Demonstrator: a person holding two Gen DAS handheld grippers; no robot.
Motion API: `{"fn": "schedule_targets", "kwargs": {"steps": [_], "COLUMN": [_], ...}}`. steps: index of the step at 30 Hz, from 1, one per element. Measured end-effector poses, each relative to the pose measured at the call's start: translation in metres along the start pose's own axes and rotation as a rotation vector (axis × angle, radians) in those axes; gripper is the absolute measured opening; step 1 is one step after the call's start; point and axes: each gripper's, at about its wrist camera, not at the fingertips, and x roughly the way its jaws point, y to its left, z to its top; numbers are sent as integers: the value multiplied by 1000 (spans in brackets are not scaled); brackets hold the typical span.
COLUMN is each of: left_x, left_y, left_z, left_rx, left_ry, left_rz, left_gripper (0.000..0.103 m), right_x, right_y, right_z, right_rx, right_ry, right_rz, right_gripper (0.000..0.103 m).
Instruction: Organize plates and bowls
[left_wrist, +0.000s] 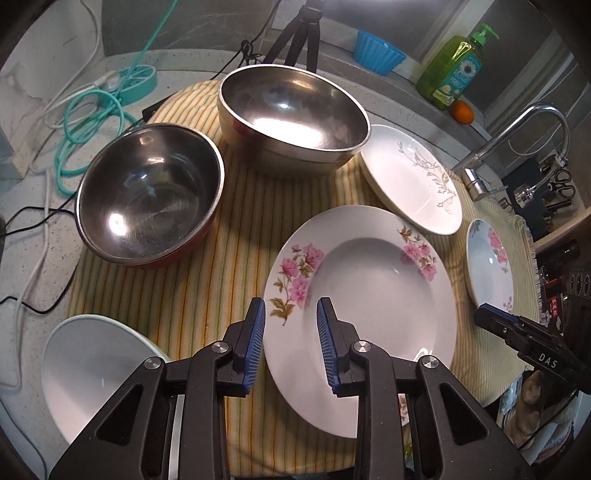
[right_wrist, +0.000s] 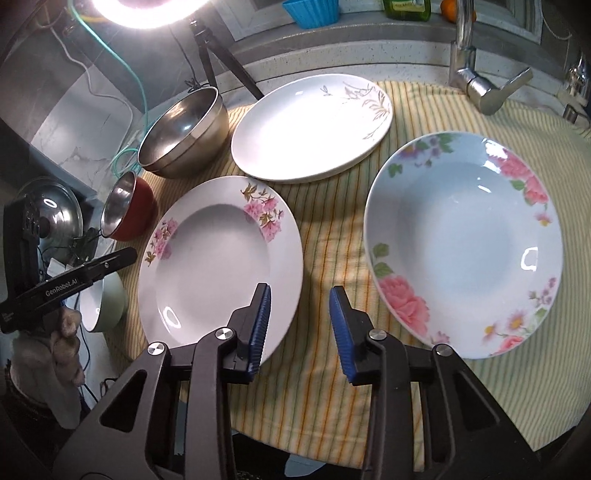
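- We see the left claw (left_wrist: 290, 317) part-open with nothing gripped; its blue pads straddle the near-left rim of the pink-flowered plate (left_wrist: 364, 291) without pressing on it.
- The right claw (right_wrist: 300, 314) is also part-open and empty, poised above bare striped cloth (right_wrist: 325, 236) between that same plate (right_wrist: 221, 258) on its left and the pale blue floral plate (right_wrist: 465, 243) on its right.
- Toward the cloth's far edge lies the white plate with a grey sprig (right_wrist: 314, 125); the large steel bowl (left_wrist: 291, 114) sits at the far left beside it.
- The red-sided steel bowl (left_wrist: 147, 195) sits at the cloth's left edge, and a pale green bowl (left_wrist: 96, 373) at the near-left corner.
- The cloth covers a speckled tabletop (left_wrist: 177, 74) strewn with cables (left_wrist: 85, 122).
- Behind, we note a tripod (left_wrist: 295, 33), a blue cup (left_wrist: 376, 55), a green soap bottle (left_wrist: 454, 66), an orange (left_wrist: 462, 111) and a tap (left_wrist: 517, 147).
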Motion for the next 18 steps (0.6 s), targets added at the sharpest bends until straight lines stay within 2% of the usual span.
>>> {"fn": "schedule_targets", "kwargs": {"steps": [13, 18], "left_x": [15, 19], "left_y": [8, 8], "left_z": [6, 9], "left_rx": [-34, -28], "left_ry": [51, 64], "left_rz": [-16, -18], "left_gripper": [27, 27], "right_x": [26, 32], "right_y": [-3, -6], "right_z": [9, 11], "right_rx": [43, 55], "right_ry": [67, 89], "right_rz": [52, 63], "right_gripper": [28, 22]}}
